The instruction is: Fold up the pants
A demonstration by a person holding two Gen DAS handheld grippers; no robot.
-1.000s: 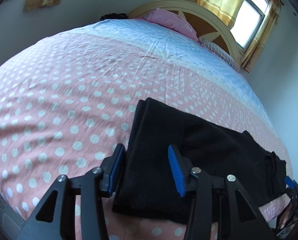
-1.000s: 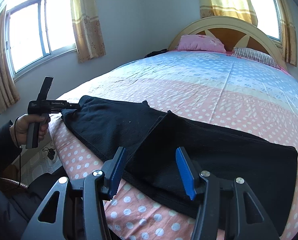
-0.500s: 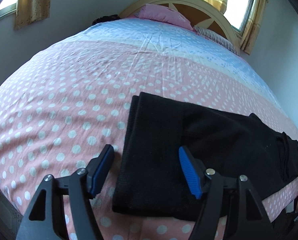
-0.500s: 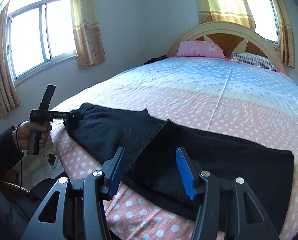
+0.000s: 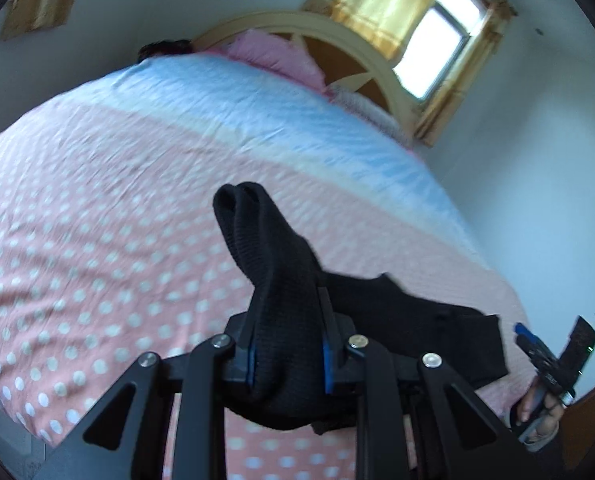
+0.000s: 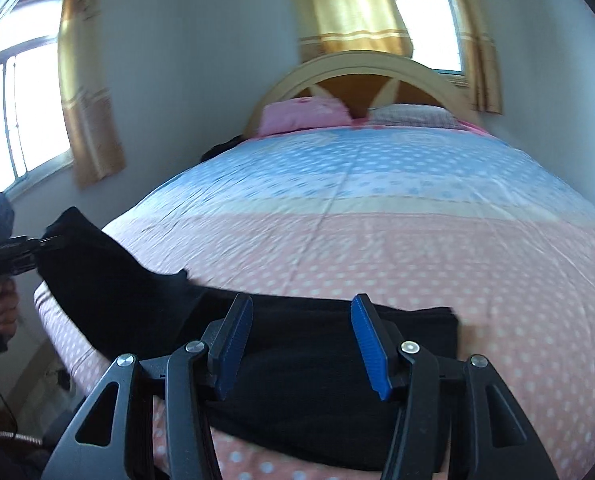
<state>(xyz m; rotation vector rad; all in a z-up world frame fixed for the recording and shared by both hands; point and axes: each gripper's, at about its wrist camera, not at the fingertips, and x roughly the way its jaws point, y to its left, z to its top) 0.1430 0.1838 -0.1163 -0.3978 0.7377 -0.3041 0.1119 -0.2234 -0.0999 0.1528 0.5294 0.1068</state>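
My left gripper point(image 5: 287, 354) is closing on a bunched end of the black pants point(image 6: 317, 376), lifting it off the bed point(image 6: 377, 240). My right gripper point(image 6: 301, 346) hangs released over the rest, lying flat.

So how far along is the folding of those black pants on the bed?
About midway, I'd judge. Done: the black pants already lie doubled over at one end on the spotted bedsheet. In hand: the left gripper is closing on a bunched end of the cloth, raised off the bed. Left: the right gripper hangs open over the pants, gripping nothing, so the raised end isn't laid over yet.
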